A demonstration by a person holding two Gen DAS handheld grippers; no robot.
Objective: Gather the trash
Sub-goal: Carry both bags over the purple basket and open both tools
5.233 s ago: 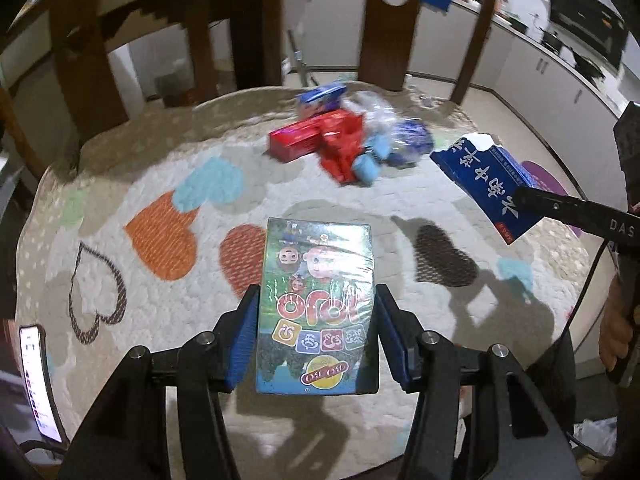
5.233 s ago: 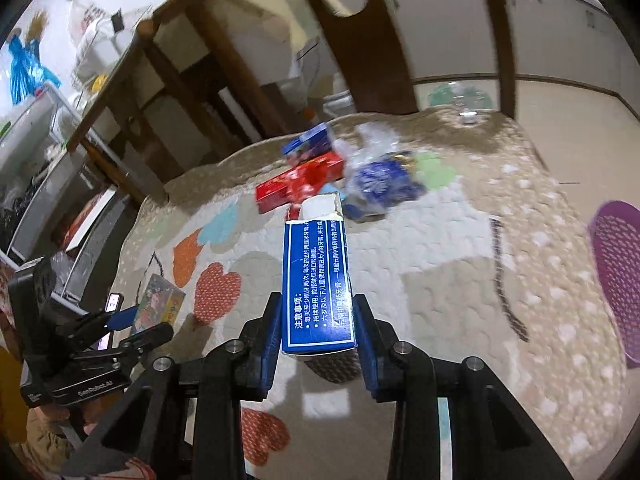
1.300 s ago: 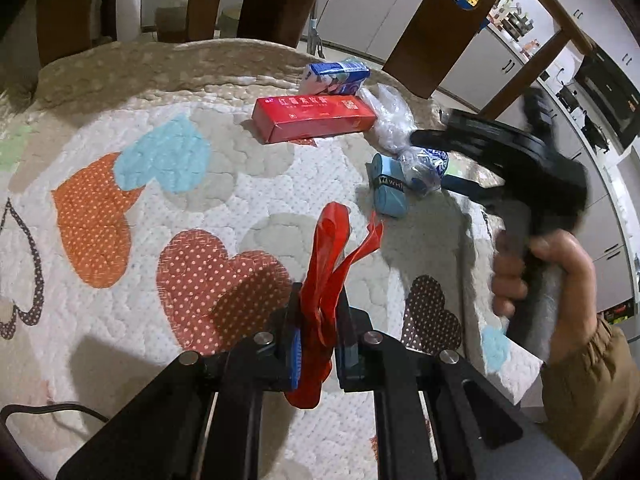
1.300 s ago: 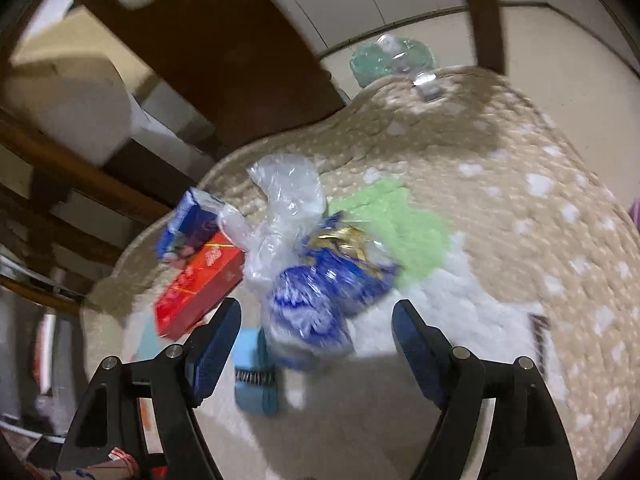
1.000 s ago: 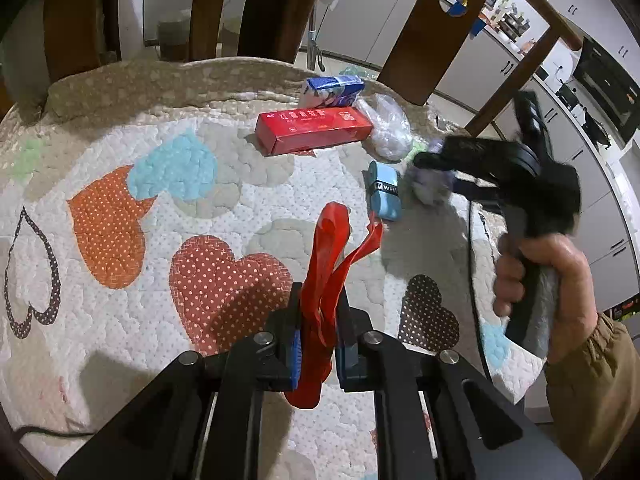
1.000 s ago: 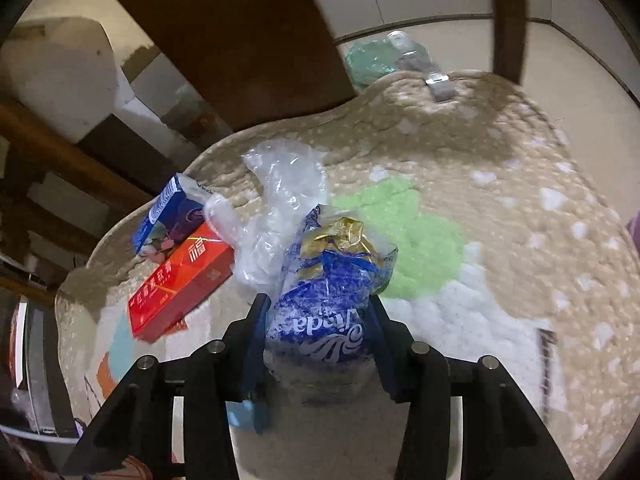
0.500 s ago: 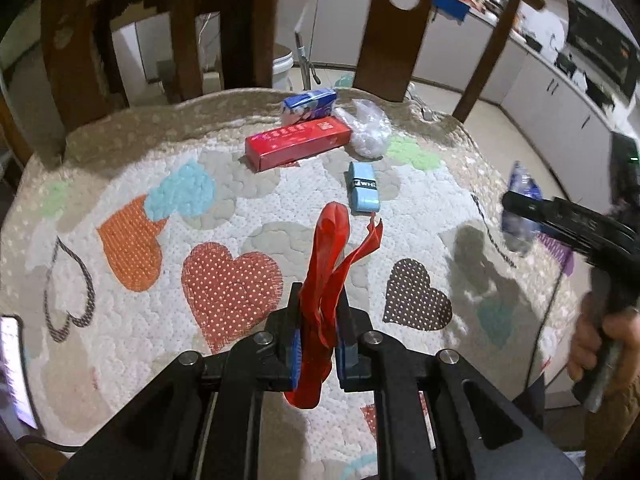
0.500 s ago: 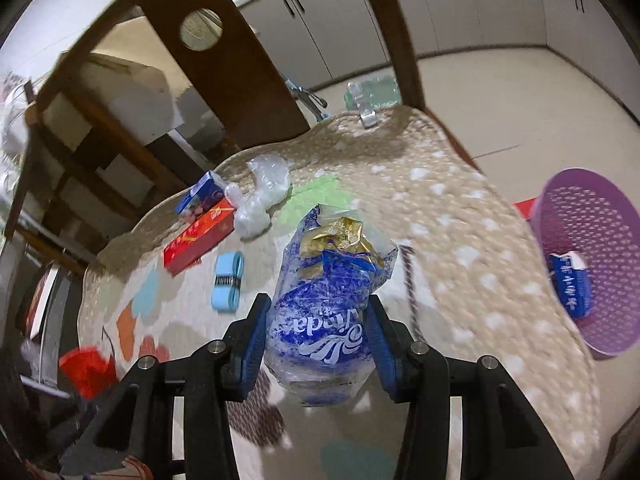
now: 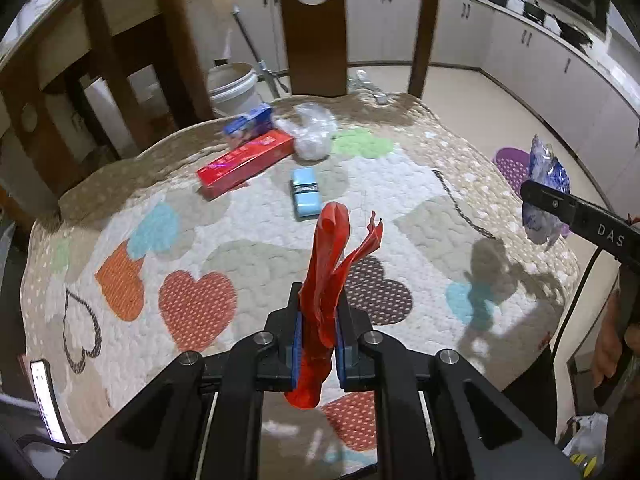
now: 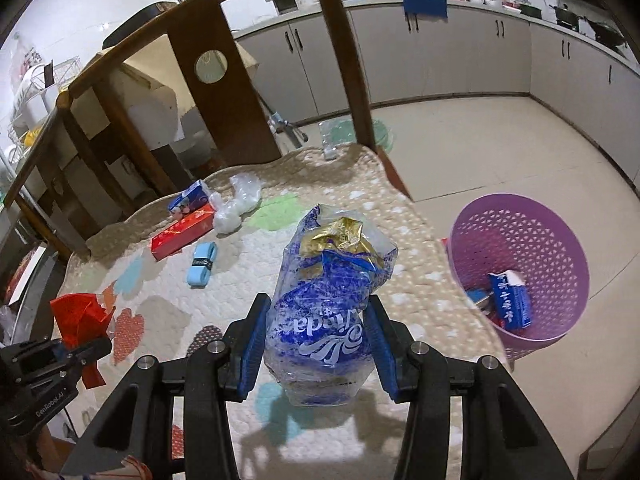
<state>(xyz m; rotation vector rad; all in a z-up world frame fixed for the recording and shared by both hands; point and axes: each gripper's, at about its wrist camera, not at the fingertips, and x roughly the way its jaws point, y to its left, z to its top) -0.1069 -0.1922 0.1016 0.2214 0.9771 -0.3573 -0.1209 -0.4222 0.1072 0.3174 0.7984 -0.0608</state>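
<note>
My left gripper (image 9: 317, 338) is shut on a crumpled red plastic wrapper (image 9: 328, 268) and holds it above the heart-patterned table cover (image 9: 240, 248). My right gripper (image 10: 317, 354) is shut on a blue and clear plastic package (image 10: 332, 300), raised over the table's right side; that package (image 9: 543, 192) also shows at the right of the left wrist view. A purple basket (image 10: 520, 276) stands on the floor to the right, with a blue carton (image 10: 510, 300) inside. On the far side of the table lie a red box (image 9: 246, 162), a light blue roll (image 9: 306, 194), a clear bag (image 9: 312, 134) and a small blue carton (image 9: 250, 120).
Wooden chairs (image 9: 316, 28) stand behind the table, with a white bucket (image 9: 232, 86) on the floor beyond. Kitchen cabinets (image 10: 440, 52) line the far wall. A lit phone (image 9: 46, 396) lies at the table's near left edge. A person's hand (image 9: 612, 344) holds the right gripper's handle.
My right gripper closed on the blue package, lifted it off the table and carried it right toward the basket side. The left gripper kept the red wrapper, rose and drew back.
</note>
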